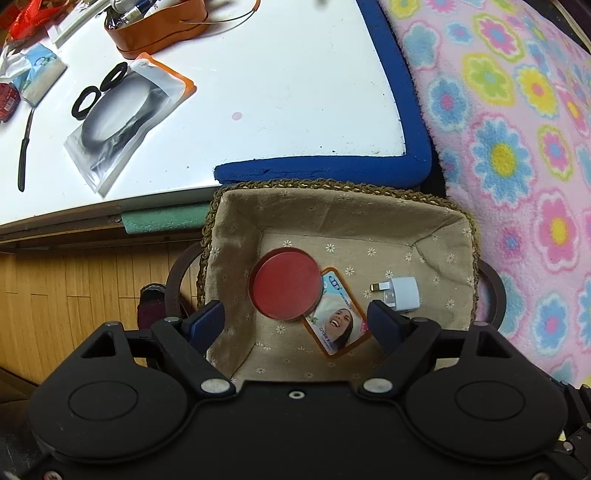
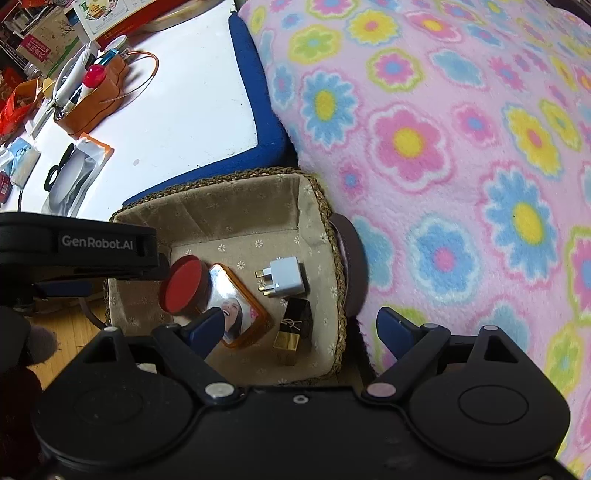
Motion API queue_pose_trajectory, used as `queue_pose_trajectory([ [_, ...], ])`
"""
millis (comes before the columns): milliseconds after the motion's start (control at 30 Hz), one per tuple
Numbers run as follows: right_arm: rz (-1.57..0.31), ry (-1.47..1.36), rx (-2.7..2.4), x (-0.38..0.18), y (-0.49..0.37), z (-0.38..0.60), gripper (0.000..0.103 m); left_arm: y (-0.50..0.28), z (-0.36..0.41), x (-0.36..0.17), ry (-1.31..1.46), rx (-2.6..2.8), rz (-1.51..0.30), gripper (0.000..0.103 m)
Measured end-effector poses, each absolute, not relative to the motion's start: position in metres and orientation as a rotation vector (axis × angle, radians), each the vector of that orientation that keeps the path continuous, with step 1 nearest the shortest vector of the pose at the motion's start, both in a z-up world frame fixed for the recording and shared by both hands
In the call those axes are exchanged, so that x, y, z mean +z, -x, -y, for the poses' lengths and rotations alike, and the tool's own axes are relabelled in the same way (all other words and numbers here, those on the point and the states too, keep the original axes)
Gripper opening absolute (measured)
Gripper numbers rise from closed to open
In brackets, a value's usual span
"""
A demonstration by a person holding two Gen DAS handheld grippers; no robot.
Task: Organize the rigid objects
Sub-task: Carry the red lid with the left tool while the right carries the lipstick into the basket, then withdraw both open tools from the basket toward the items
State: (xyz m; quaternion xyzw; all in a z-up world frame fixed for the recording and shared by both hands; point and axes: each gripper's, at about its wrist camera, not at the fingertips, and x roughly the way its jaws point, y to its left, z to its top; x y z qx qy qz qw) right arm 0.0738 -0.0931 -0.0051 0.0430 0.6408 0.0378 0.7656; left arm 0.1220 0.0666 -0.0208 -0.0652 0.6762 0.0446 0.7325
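I am over the lined wicker basket [image 1: 458, 214] with both tools pointing down into it, and I read the step in hand as the drop-off: both claws stand released with nothing between the pads, so the job now is to lift out cleanly and go back to the white table [image 1: 258, 92] for more. The left gripper [image 1: 297, 319] hangs above the red round tin [image 1: 285, 283], which lies partly on the orange-edged packet [image 1: 338, 321] with the laughing face; the right gripper [image 2: 301, 325] hangs above the black and gold lipstick [image 2: 293, 328], with the white plug [image 2: 284, 277] just beyond it. To do this well I would rise straight up, since the left tool's blue pads [image 1: 207, 319] sit near the basket's side wall and a sideways pull could snag the lining or tip the basket, which seems to rest on a dark round stool, though the view is too cramped for me to be sure. The flowered blanket [image 1: 517, 147] crowds the basket on one side and the blue padded table edge [image 1: 321, 168] on another. Left on the table are a clear pouch [image 1: 122, 122] holding something round and pale, two black rings [image 1: 99, 90] touching it, a brown pouch [image 1: 159, 26] of pens, and a dark thin tool [image 1: 24, 147] near the edge.
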Motion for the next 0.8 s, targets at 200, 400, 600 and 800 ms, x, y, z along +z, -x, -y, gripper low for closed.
queue_pose_trajectory([
  [200, -1.400, -0.102, 0.075, -0.0062, -0.0701, 0.0968, 0.090, -0.1210, -0.0646, -0.0211, 0.127, 0.096, -1.492, 0.080],
  [400, -1.404, -0.101, 0.069, -0.0077, -0.0683, 0.0989, 0.090, -0.1202, -0.0644, -0.0203, 0.116, 0.094, -1.489, 0.080],
  [600, -1.402, -0.102, 0.058, -0.0073, -0.0687, 0.0996, 0.094, -0.1191, -0.0636, -0.0181, 0.099, 0.096, -1.476, 0.080],
  [800, -1.388, -0.103, 0.052, -0.0050, -0.0673, 0.1010, 0.094, -0.1175, -0.0594, -0.0135, 0.079, 0.075, -1.455, 0.080],
])
